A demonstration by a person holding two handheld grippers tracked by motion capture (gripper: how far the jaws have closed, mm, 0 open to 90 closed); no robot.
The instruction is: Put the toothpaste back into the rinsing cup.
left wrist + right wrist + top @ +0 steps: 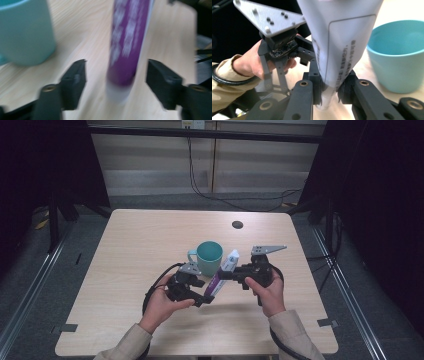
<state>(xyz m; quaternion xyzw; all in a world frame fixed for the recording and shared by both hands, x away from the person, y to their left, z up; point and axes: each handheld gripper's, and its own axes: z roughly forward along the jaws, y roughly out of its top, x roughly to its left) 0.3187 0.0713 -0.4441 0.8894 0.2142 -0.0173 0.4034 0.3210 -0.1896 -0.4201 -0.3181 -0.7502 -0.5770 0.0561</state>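
The wooden surface (140, 245) is bare along its left, right and far edges, with wide open room around the middle cluster; a small dark hole (237, 224) sits near the far edge. One teal mug (208, 257) stands at the centre, and what can be seen of its inside looks empty. One purple-and-white tube (221, 273) is held tilted just beside the mug, between two hand-held grippers. The right hand-held gripper (329, 87) is clamped on the tube's white crimped end. The left hand-held gripper (116, 75) has its jaws spread apart on either side of the tube's purple end, not touching it.
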